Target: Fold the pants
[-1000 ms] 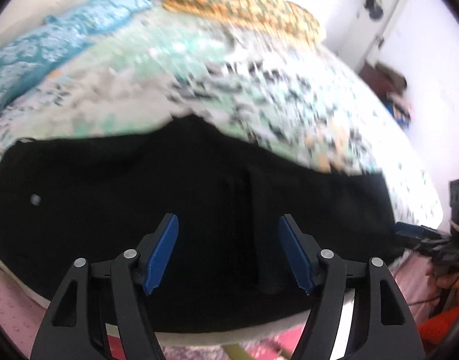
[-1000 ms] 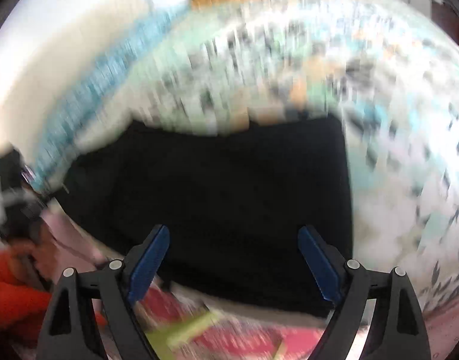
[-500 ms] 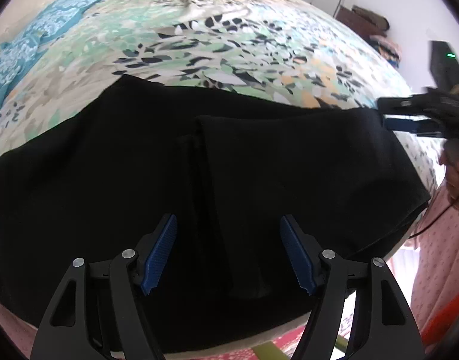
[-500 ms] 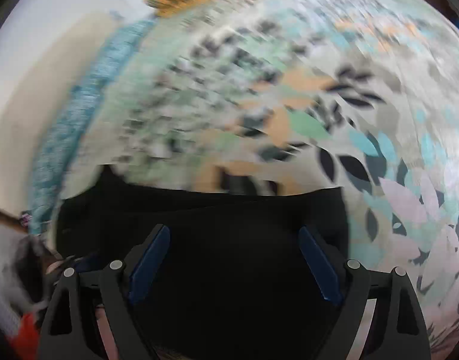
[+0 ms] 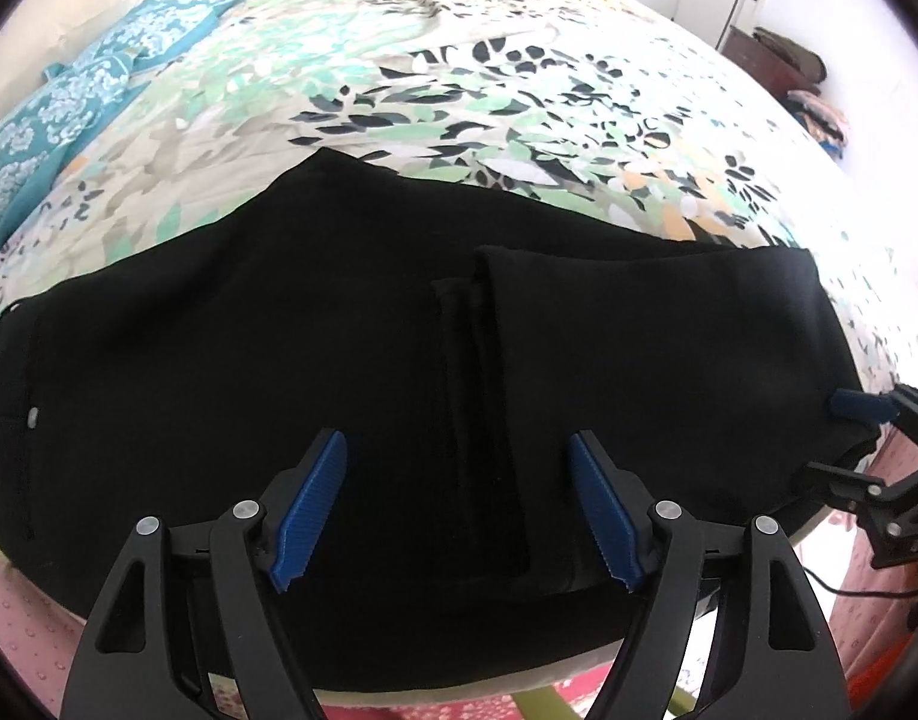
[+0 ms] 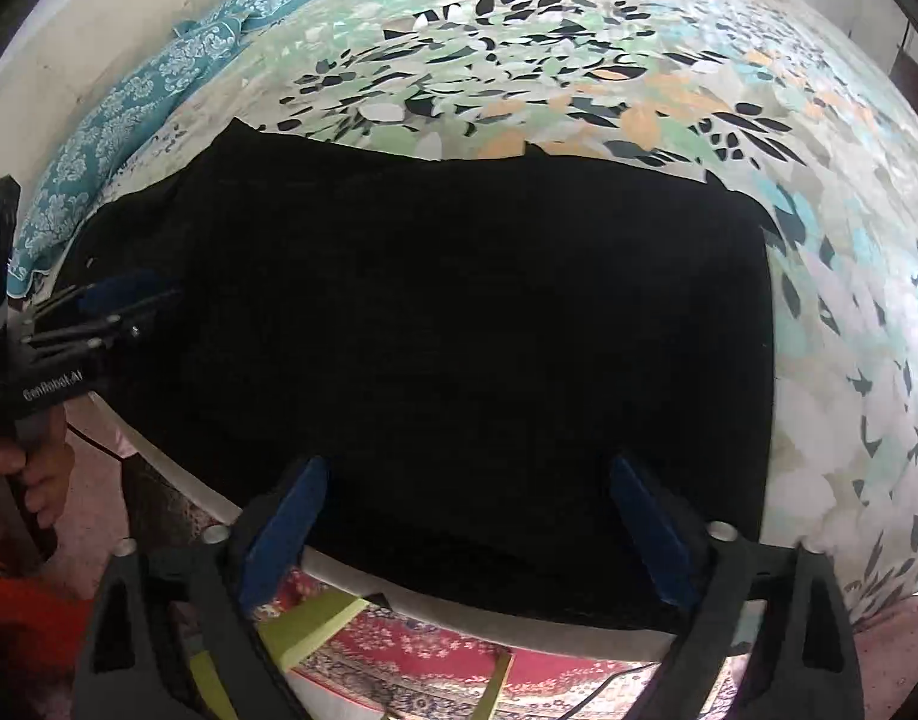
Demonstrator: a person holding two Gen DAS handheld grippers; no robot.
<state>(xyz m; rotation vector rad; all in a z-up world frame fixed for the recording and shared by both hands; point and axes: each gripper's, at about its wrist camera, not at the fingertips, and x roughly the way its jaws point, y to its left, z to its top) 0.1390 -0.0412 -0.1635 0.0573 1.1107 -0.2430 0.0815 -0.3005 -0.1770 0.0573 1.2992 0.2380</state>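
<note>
Left wrist view: black pants lie flat on the bed, spreading ahead of and beneath the wide-spread left gripper fingers. Right gripper fingers likewise gape wide, empty, over the pants' near edge.

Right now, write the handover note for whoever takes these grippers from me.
Left hand-held gripper: open, holding nothing, above the near middle of the black pants.
Right hand-held gripper: open, holding nothing, at the pants' near right end.
Pants lie flat across the near edge of the floral bedsheet; the leg ends are folded over on top, their hems near the middle.
Done: one fold.
Left: fold the pants smaller.
</note>
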